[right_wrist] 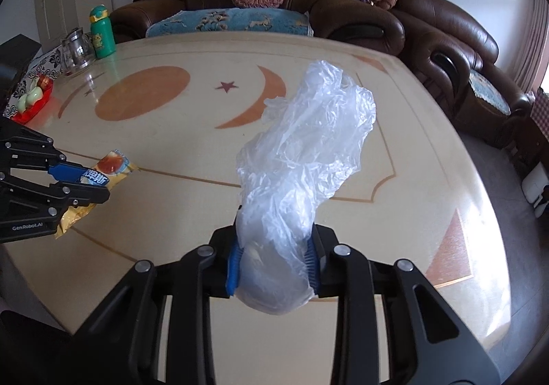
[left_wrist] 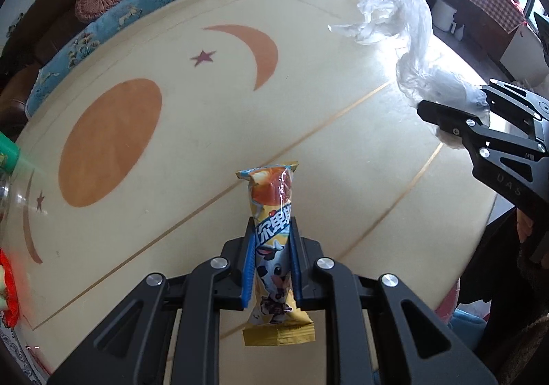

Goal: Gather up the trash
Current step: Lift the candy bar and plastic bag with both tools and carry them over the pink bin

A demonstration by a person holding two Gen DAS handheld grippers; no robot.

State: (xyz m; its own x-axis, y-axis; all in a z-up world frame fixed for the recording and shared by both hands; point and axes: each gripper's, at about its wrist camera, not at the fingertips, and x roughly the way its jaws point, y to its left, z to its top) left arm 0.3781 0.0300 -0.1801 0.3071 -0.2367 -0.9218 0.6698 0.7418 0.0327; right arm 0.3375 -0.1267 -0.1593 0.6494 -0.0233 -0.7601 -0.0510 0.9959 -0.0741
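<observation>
My left gripper [left_wrist: 273, 222] is shut on a yellow snack wrapper [left_wrist: 271, 193], held just above the cream table [left_wrist: 192, 131]; the wrapper's ends stick out past both blue pads. In the right wrist view the same gripper [right_wrist: 97, 181] and wrapper [right_wrist: 115, 164] show at the left. My right gripper [right_wrist: 274, 242] is shut on a crumpled clear plastic bag [right_wrist: 302, 152], which rises loosely beyond the fingers and is lifted off the table. From the left wrist view the right gripper [left_wrist: 453, 102] sits at the right with the bag [left_wrist: 408, 28] trailing away from it.
A green bottle [right_wrist: 101, 28], a glass pot [right_wrist: 75, 50] and a red tray [right_wrist: 32, 100] stand at the table's far left corner. A brown sofa [right_wrist: 343, 8] with a blue cushion [right_wrist: 230, 21] runs behind the table. The floor [right_wrist: 497, 158] lies to the right.
</observation>
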